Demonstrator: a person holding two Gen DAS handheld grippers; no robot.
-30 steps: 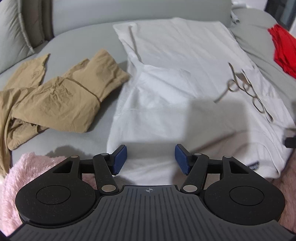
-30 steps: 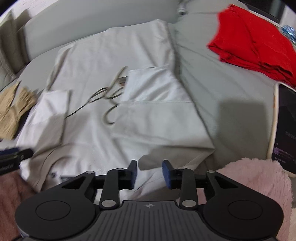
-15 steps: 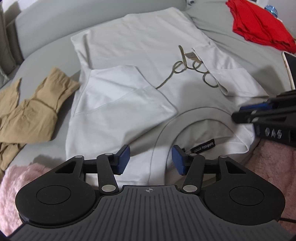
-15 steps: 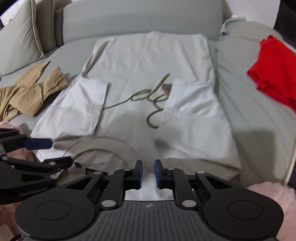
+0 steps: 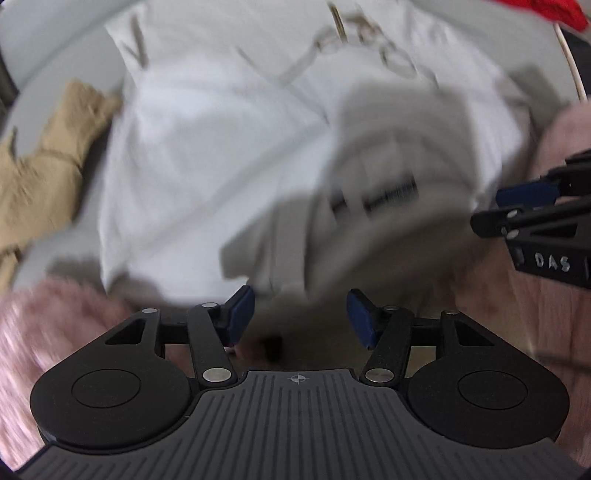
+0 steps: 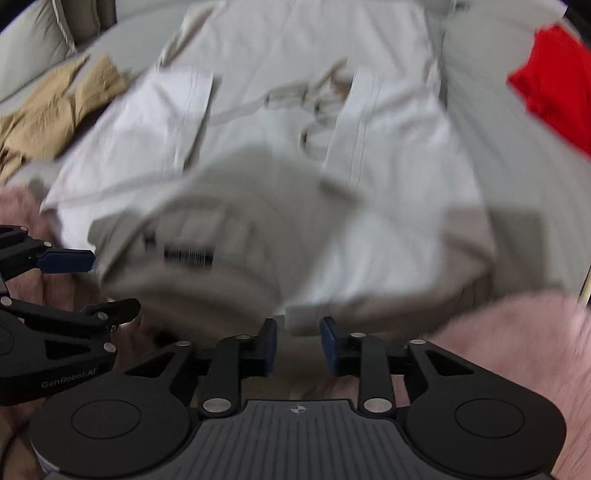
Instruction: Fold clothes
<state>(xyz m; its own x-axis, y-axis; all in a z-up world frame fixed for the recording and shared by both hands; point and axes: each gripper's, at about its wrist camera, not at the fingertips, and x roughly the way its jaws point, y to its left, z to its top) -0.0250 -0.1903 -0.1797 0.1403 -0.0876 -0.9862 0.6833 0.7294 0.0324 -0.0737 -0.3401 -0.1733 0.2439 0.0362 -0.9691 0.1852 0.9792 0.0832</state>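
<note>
A: Nearest the camera, how do the two tools stand?

B: The left gripper [image 5: 300,318] points down over the near hem of the white T-shirt [image 5: 207,147], its blue pads wide apart and just opening further, with cloth below them but nothing pinched. The right gripper [image 6: 298,345] has a narrower gap that has also just been widening; the shirt's near edge lies just beyond its pads, not clamped.

A: And the garment itself?

B: It lies flat on the grey sofa [image 6: 491,122], collar toward the near edge, both sleeves folded in over the body. The neck label [image 6: 189,255] shows as a dark smear, since both views are blurred. A pink fluffy cover [image 6: 517,339] sits at the near edge, on either side of the collar.

A: Farther back?

B: The shirt's beige scribble print [image 6: 314,107] shows between the sleeves. A tan garment [image 5: 40,162] lies crumpled toward the sofa's left side, just beside the shirt. A red garment [image 6: 554,85] rests well apart at the far right, and a grey cushion [image 6: 33,33] occupies the far left corner.
</note>
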